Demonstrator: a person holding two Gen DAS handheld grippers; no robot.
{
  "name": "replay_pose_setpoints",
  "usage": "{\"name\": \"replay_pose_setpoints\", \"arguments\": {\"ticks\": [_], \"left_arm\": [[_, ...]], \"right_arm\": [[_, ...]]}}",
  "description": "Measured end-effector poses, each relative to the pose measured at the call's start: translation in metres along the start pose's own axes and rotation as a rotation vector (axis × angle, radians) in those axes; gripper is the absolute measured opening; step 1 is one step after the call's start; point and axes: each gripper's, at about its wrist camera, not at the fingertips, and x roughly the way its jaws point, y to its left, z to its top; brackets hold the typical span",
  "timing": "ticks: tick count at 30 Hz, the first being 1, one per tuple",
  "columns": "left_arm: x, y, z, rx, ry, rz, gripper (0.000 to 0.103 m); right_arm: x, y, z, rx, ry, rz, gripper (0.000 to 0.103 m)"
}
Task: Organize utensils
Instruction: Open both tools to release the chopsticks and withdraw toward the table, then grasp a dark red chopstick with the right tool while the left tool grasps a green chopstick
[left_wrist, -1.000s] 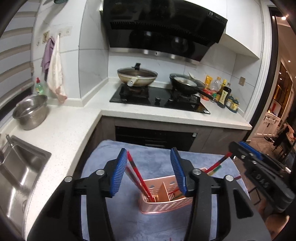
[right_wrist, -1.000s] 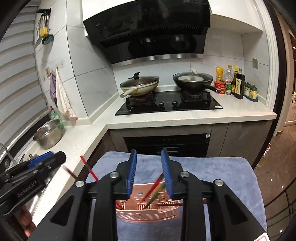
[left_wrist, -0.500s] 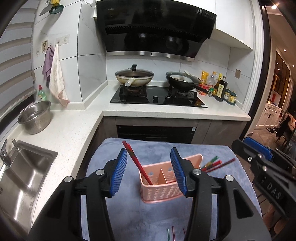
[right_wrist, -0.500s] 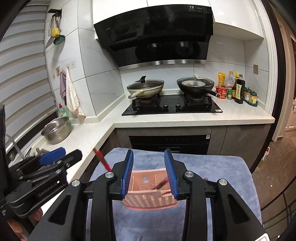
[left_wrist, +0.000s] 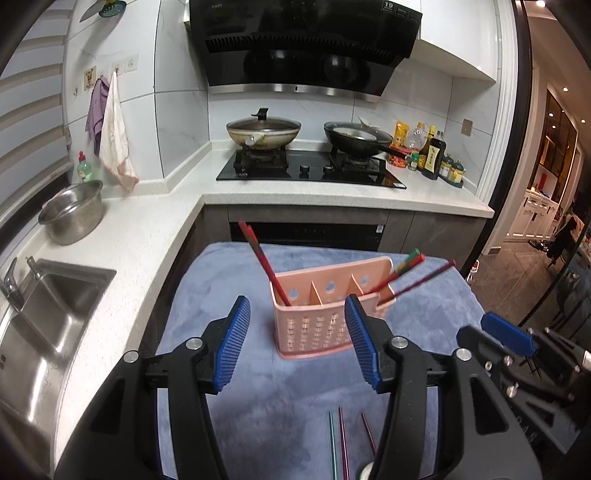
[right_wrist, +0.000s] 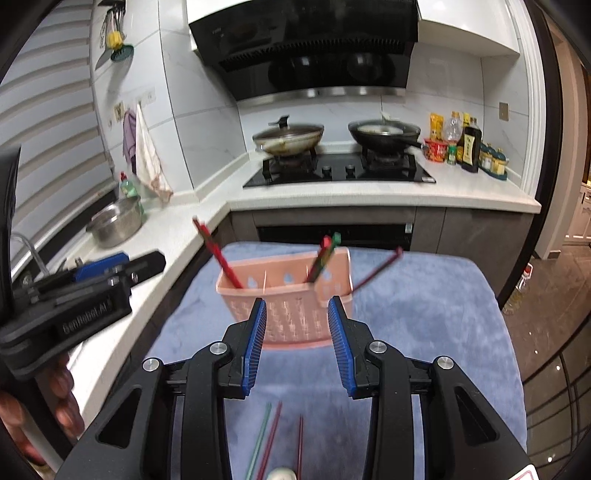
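Chopsticks stand tilted in the pink caddy on the blue mat; others lie loose at the near edge. Left hand-held gripper opening, nothing between pads. Right hand-held gripper partly open, empty (caddy beyond, untouched).

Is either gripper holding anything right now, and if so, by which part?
Nothing is held. The left gripper, whose jaws are opening, and the right gripper both stand empty, short of the pink utensil holder.
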Motion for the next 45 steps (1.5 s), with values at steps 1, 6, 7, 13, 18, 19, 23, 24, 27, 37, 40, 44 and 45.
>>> {"name": "replay_pose_setpoints", "arguments": {"ticks": [1, 6, 7, 13, 18, 19, 23, 24, 27, 37, 40, 44, 45], "left_arm": [[-0.001, 0.000, -0.004, -0.001, 0.005, 0.000, 0.051], [-0.002, -0.002, -0.021, 0.004, 0.033, 0.005, 0.051], [-0.002, -0.002, -0.024, 0.004, 0.037, 0.006, 0.051], [-0.001, 0.001, -0.046, 0.001, 0.076, 0.002, 0.051], [0.002, 0.004, -0.081, -0.002, 0.129, 0.014, 0.053], [0.004, 0.005, -0.087, -0.007, 0.142, 0.012, 0.053], [0.013, 0.010, -0.119, -0.026, 0.213, 0.018, 0.053], [0.015, 0.010, -0.127, -0.027, 0.228, 0.017, 0.053], [0.017, 0.011, -0.151, -0.017, 0.269, 0.017, 0.053], [0.019, 0.003, -0.212, -0.006, 0.405, -0.019, 0.053], [0.018, 0.000, -0.220, 0.005, 0.424, -0.026, 0.053], [0.018, -0.008, -0.231, 0.027, 0.448, -0.045, 0.053], [0.018, -0.010, -0.234, 0.031, 0.454, -0.053, 0.053]], "right_arm": [[-0.001, 0.000, -0.007, -0.002, 0.012, -0.004, 0.034], [-0.003, 0.002, -0.038, -0.018, 0.059, -0.022, 0.034], [-0.003, 0.002, -0.043, -0.020, 0.067, -0.026, 0.034], [0.000, -0.003, -0.074, -0.004, 0.134, -0.038, 0.034], [0.005, -0.012, -0.112, 0.004, 0.212, -0.059, 0.034], [0.007, -0.014, -0.123, 0.008, 0.238, -0.061, 0.034], [0.013, -0.018, -0.160, 0.020, 0.323, -0.067, 0.034], [0.014, -0.018, -0.168, 0.022, 0.338, -0.064, 0.034], [0.015, -0.012, -0.194, -0.003, 0.387, -0.075, 0.034], [0.013, 0.006, -0.245, -0.036, 0.494, -0.028, 0.034], [0.012, 0.010, -0.250, -0.049, 0.502, -0.029, 0.033], [0.012, 0.009, -0.256, -0.045, 0.506, -0.039, 0.029], [0.012, 0.007, -0.256, -0.043, 0.505, -0.040, 0.026]]}}
